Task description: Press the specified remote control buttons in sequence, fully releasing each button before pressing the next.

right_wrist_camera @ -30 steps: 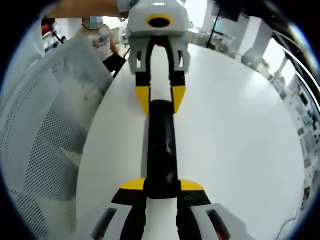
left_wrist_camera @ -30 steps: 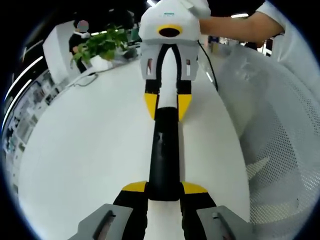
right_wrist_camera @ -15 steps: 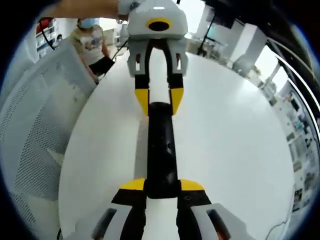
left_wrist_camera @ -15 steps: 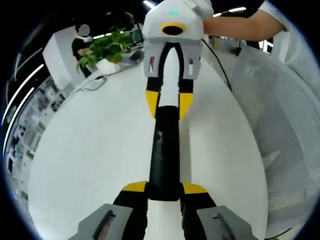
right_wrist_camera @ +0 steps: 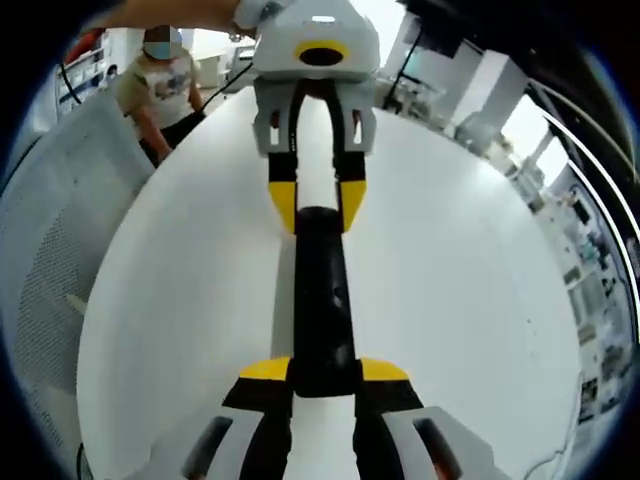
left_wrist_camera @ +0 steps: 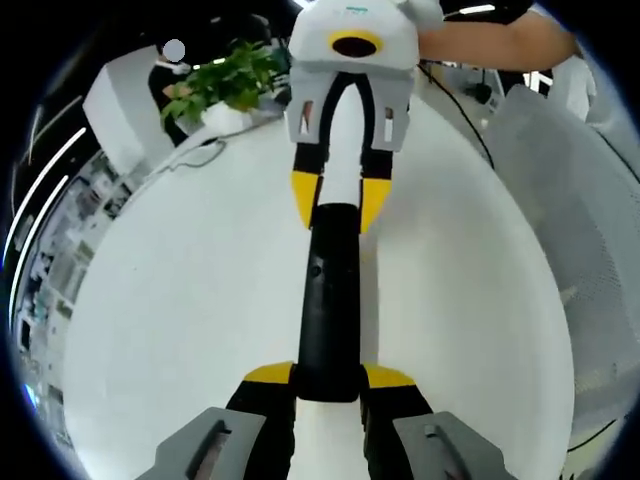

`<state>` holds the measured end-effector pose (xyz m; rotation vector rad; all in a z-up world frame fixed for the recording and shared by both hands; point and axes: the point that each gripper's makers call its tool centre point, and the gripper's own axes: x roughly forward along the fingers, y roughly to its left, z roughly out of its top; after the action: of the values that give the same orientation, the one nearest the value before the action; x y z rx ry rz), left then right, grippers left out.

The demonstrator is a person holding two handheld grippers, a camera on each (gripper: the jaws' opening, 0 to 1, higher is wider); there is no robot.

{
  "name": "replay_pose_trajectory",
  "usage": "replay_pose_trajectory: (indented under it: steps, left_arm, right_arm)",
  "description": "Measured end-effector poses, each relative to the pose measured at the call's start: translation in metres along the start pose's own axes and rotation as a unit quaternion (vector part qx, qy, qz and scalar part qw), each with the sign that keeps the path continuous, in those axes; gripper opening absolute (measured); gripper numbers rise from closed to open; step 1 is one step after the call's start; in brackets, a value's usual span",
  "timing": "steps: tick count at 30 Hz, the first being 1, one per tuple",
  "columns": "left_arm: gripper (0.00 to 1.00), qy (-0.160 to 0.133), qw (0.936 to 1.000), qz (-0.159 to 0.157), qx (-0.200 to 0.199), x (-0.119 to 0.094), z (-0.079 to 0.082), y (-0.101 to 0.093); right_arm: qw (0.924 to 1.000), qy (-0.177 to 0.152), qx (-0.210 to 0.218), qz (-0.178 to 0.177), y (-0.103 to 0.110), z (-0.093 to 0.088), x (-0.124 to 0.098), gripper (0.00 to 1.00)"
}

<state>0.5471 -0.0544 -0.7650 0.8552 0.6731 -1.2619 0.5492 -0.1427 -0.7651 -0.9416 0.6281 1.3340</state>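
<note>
The black remote control (left_wrist_camera: 328, 300) is held lengthwise above the white table (left_wrist_camera: 180, 300). Left gripper (left_wrist_camera: 329, 378) clamps its near end; right gripper (left_wrist_camera: 340, 200) clamps its far end. Recommendation: free 1 gripper before pressing.

Two views face each other, close, along the remote (left_wrist_camera: 330, 300) (shared table (right_wrist_camera: 470, 290)).

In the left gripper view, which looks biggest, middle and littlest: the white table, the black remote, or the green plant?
1. White table
2. Black remote
3. Green plant, though it sits far from the camera, so it may really be bigger than it looks.
</note>
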Motion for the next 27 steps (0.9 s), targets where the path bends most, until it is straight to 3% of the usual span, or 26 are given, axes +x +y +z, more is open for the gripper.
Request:
replay_pose_trajectory:
  steps: [16, 27]
  left_arm:
    - [0.23, 0.015, 0.9998, -0.010, -0.003, 0.011, -0.012, 0.026]
    - [0.23, 0.016, 0.9997, -0.015, -0.012, 0.013, -0.017, 0.033]
  right_arm:
    - [0.9998, -0.016, 0.012, 0.007, -0.022, -0.006, 0.017, 0.20]
    - [0.9995, -0.022, 0.017, 0.017, -0.029, -0.006, 0.023, 0.20]
